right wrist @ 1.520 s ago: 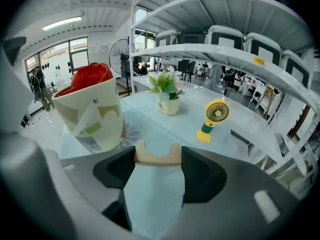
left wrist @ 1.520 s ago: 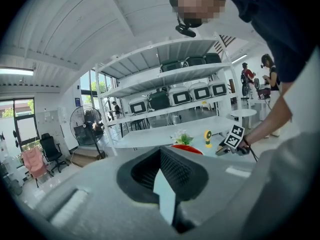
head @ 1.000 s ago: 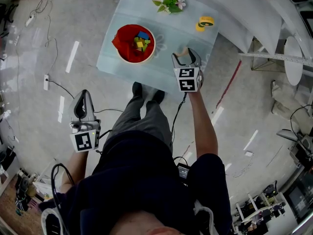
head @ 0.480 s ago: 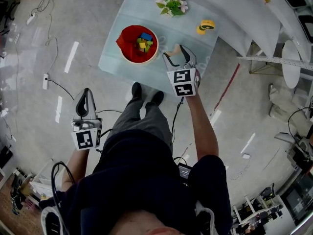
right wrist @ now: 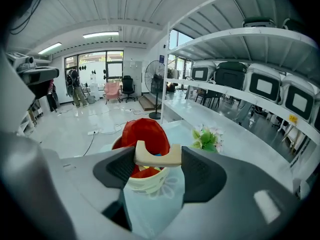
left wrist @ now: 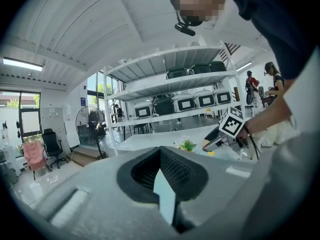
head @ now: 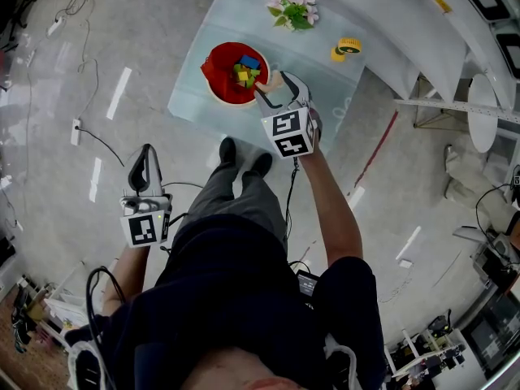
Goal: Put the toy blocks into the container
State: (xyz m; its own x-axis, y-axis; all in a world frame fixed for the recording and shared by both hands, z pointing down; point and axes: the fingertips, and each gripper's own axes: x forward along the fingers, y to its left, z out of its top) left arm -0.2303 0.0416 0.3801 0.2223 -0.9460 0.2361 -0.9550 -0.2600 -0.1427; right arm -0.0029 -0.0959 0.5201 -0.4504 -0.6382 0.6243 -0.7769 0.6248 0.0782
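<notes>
A red-lined container (head: pixel 229 78) holding several coloured blocks (head: pixel 246 67) stands on the pale blue table (head: pixel 325 84). My right gripper (head: pixel 278 89) is shut on a beige arch-shaped block (head: pixel 274 80) and holds it at the container's right rim. In the right gripper view the arch block (right wrist: pixel 157 156) spans the two pads, with the container (right wrist: pixel 145 133) just behind and below it. My left gripper (head: pixel 144 169) hangs low by my left side, far from the table, shut with nothing in it. In its own view the left gripper (left wrist: pixel 162 176) looks toward the table.
A bunch of artificial flowers (head: pixel 290 6) and a yellow tape roll (head: pixel 344 49) sit at the table's far side. Cables run over the floor (head: pixel 89 136) on the left. White shelving (right wrist: pixel 240 84) with cases stands to the right.
My right gripper has carried the arch block leftward across the table, from its right part up to the container's rim. The left gripper has stayed in place.
</notes>
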